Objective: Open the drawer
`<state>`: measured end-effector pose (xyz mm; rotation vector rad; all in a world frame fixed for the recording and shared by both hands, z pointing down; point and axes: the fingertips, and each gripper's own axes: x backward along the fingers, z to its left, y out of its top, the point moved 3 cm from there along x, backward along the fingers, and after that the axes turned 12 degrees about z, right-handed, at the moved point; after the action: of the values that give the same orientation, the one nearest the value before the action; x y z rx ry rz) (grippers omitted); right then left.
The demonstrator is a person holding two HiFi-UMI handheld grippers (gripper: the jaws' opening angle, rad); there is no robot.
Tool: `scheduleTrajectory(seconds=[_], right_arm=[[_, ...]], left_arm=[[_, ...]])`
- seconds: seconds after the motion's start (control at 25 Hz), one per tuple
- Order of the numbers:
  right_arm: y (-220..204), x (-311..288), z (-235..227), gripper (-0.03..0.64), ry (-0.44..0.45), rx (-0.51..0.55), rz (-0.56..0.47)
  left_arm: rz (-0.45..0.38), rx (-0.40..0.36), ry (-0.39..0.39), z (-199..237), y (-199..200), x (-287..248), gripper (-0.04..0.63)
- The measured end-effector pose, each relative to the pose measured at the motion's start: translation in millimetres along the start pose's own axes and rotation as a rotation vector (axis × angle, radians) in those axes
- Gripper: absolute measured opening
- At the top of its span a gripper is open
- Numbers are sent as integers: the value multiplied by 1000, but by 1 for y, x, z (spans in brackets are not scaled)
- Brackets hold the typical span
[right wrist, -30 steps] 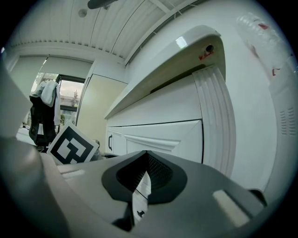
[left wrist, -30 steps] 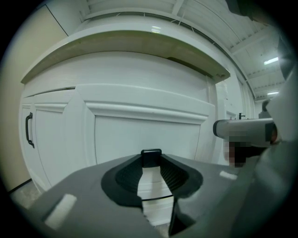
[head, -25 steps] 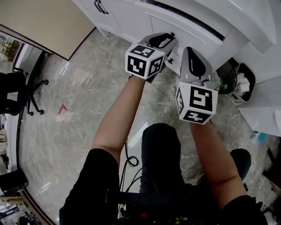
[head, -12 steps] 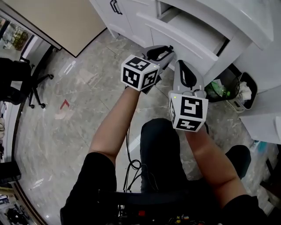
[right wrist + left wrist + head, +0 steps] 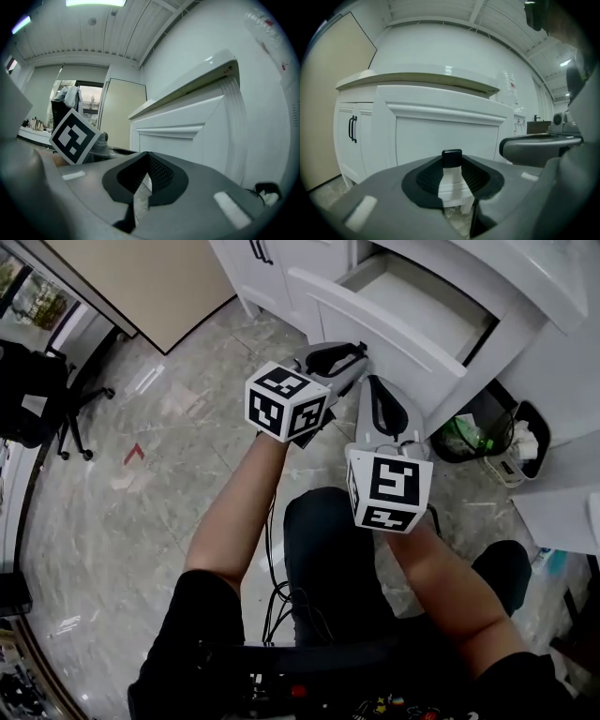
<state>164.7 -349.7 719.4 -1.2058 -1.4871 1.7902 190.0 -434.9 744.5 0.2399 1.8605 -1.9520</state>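
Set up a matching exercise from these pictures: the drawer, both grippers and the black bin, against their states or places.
Things:
1. drawer
2. left gripper
3. right gripper
4. black bin

States or places:
A. jaws together, nothing between them
B. pulled out
C. standing on the floor
D. clamped on the black handle

Pairs: 1-B, 2-D, 3-A, 4-C
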Motion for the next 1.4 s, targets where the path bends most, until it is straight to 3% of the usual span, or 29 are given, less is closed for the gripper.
scheduleTrajectory(seconds=[0.24, 0.28, 0.32, 0.44, 0.6, 0.88, 1.12, 1.4], right_arm=[[3, 2, 8, 21, 28, -27, -15], [2, 4, 11, 21, 37, -24, -17], [2, 5, 13, 21, 45, -21, -19], [5, 7, 13, 21, 61, -20, -34], [8, 11, 18, 21, 74, -4, -26], [15, 14, 16, 21, 92, 20, -13], [78, 43, 15, 20, 143, 33, 58], [222, 79, 8, 19, 121, 28, 130]], left_arm=[[-9, 2, 10, -2, -11, 25, 132], [-29, 24, 39, 3, -16, 35, 92], [-53, 48, 75, 11, -20, 48, 9], [-96, 54, 124, 17, -16, 71, 9], [-83, 6, 94, -6, -3, 67, 9], [-85, 19, 103, -12, 15, 73, 9], [-72, 79, 112, -36, 91, 102, 9], [-5, 106, 67, -53, 223, 154, 9]])
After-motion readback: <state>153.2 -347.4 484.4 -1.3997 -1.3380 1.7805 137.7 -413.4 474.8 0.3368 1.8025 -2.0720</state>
